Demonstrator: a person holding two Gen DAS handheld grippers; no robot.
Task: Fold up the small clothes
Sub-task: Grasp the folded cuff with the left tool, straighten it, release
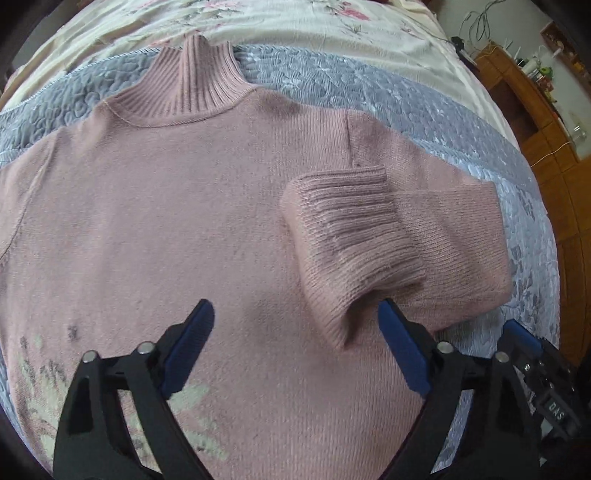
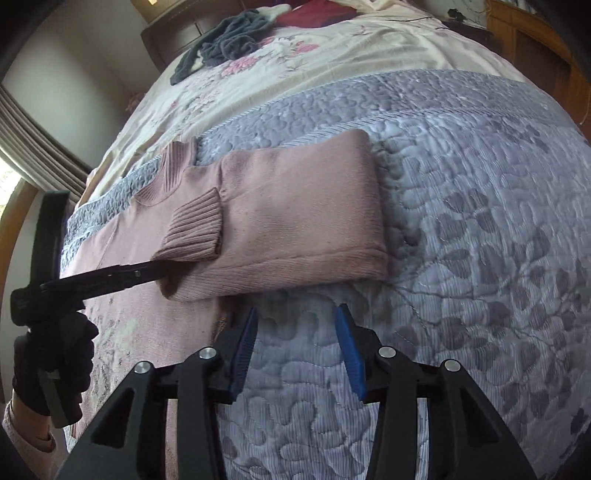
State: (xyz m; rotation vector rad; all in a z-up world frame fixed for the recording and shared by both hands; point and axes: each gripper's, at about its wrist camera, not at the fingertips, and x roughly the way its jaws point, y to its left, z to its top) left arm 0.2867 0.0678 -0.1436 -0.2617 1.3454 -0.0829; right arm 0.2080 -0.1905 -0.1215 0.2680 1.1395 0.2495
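A pink knitted turtleneck sweater (image 1: 166, 206) lies flat on a grey-blue quilt (image 1: 369, 88), collar away from me. Its right sleeve (image 2: 295, 214) is folded across the chest, and the ribbed cuff (image 1: 351, 221) rests on the body. My left gripper (image 1: 295, 310) is open just above the sweater's front, its right finger beside the cuff's lower corner, with nothing held. My right gripper (image 2: 297, 312) is open over bare quilt, just short of the folded sleeve's near edge. In the right wrist view, a gloved hand (image 2: 55, 354) holds the left gripper (image 2: 159, 275) at the cuff.
Beyond the quilt lies a cream floral bedspread (image 2: 332, 44) with a heap of dark grey clothes (image 2: 229, 40) and a red garment (image 2: 314, 14). Wooden furniture (image 1: 535, 110) stands right of the bed. A curtain (image 2: 37, 136) hangs at the left.
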